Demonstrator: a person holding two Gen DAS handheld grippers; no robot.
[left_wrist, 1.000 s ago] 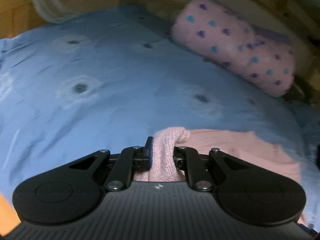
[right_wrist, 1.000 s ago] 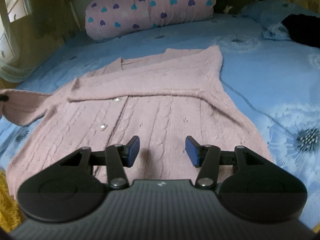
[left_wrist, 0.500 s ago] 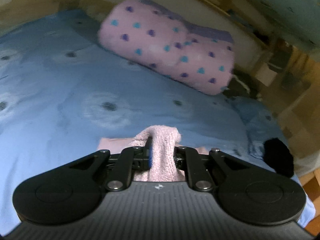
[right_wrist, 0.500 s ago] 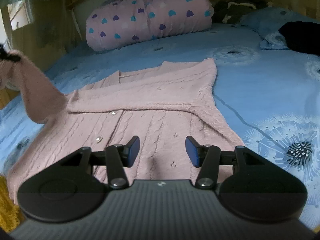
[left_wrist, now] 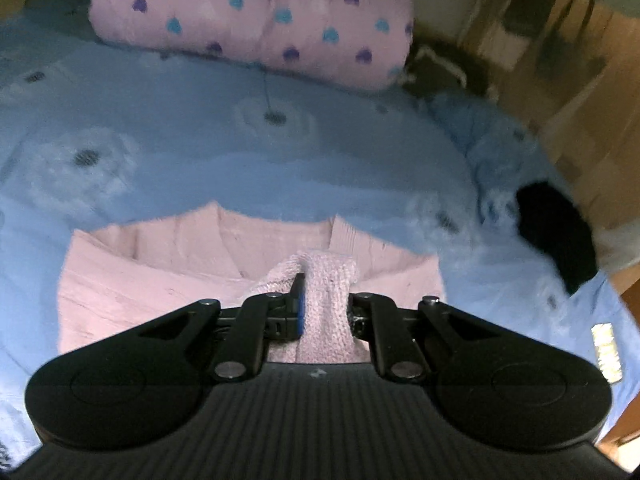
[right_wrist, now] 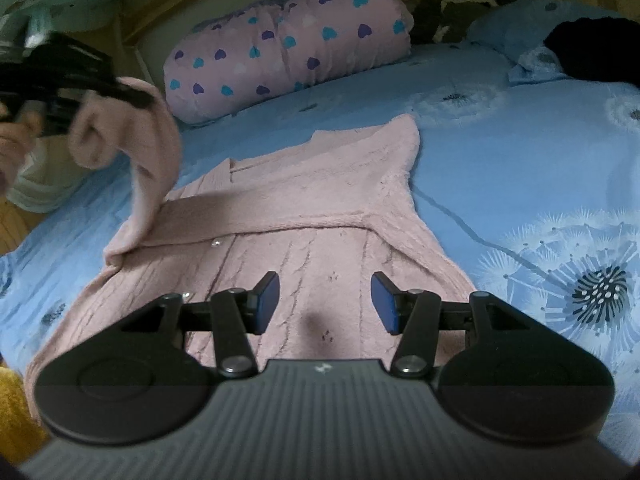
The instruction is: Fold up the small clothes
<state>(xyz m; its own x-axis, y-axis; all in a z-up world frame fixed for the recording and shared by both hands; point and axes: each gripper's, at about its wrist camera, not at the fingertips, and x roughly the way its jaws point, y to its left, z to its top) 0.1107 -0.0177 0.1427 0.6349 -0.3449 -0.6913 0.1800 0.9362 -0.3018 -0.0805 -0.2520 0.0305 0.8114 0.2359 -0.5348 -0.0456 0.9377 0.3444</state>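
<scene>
A small pink knitted cardigan (right_wrist: 320, 208) lies front up on the blue bed sheet (right_wrist: 500, 152), one sleeve folded across its chest. My left gripper (left_wrist: 324, 300) is shut on the cuff of the other sleeve (left_wrist: 326, 296) and holds it lifted above the cardigan's collar (left_wrist: 240, 240). In the right wrist view the left gripper (right_wrist: 116, 94) shows at the upper left with the sleeve (right_wrist: 152, 168) hanging from it. My right gripper (right_wrist: 325, 300) is open and empty, hovering over the cardigan's lower front.
A pink rolled quilt with heart prints (right_wrist: 288, 48) lies along the head of the bed. A black garment (left_wrist: 556, 236) and a blue pillow (right_wrist: 508, 32) lie at the right. Something yellow (right_wrist: 16, 412) shows at the lower left edge.
My left gripper has lifted the sleeve cuff up and carried it rightward over the cardigan's body. The right gripper has stayed open, moving slightly closer over the lower front.
</scene>
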